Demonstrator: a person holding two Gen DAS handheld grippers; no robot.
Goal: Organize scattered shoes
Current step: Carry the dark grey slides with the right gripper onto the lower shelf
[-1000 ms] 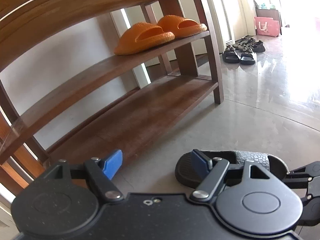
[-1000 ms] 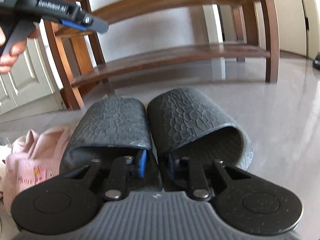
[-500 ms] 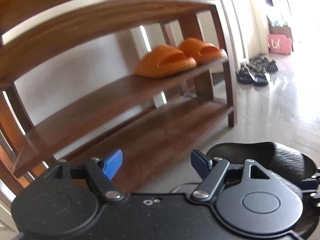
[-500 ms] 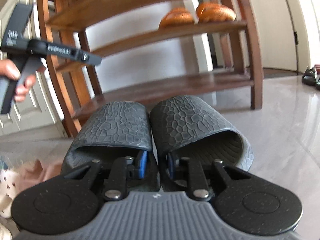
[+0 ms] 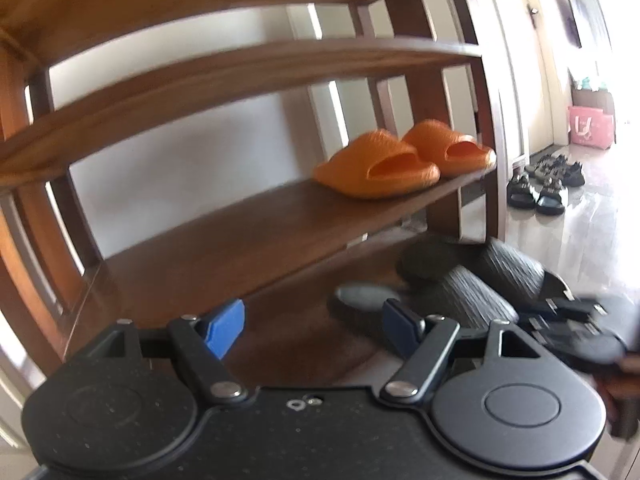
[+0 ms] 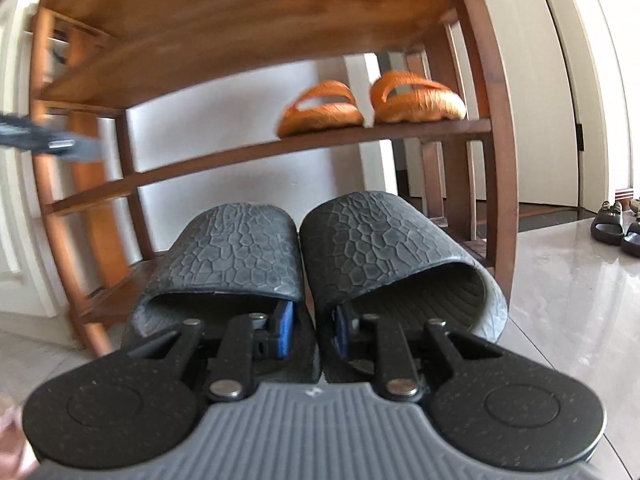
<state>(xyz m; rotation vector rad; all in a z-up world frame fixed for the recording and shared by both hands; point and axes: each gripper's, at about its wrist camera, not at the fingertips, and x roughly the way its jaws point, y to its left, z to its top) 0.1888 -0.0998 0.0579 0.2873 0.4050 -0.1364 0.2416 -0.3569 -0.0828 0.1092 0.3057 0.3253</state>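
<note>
Pinched narrowly together, the right gripper (image 6: pixel 308 332) clamps the touching inner edges of the black slippers (image 6: pixel 344 252) at lower centre of its view; the left gripper (image 5: pixel 310 326) gapes wide, empty. Both slippers carry a cracked-scale texture, lying side by side with toes and long axes aimed up-frame at the wooden shoe rack (image 6: pixel 496 160).

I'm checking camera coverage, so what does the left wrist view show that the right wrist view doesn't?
Only the left wrist view shows the pink bag down the hall and the open left gripper's blue pads. Only the right wrist view shows the right gripper pinching the black slippers' inner edges together. Both show the orange slippers on the wooden shoe rack.
</note>
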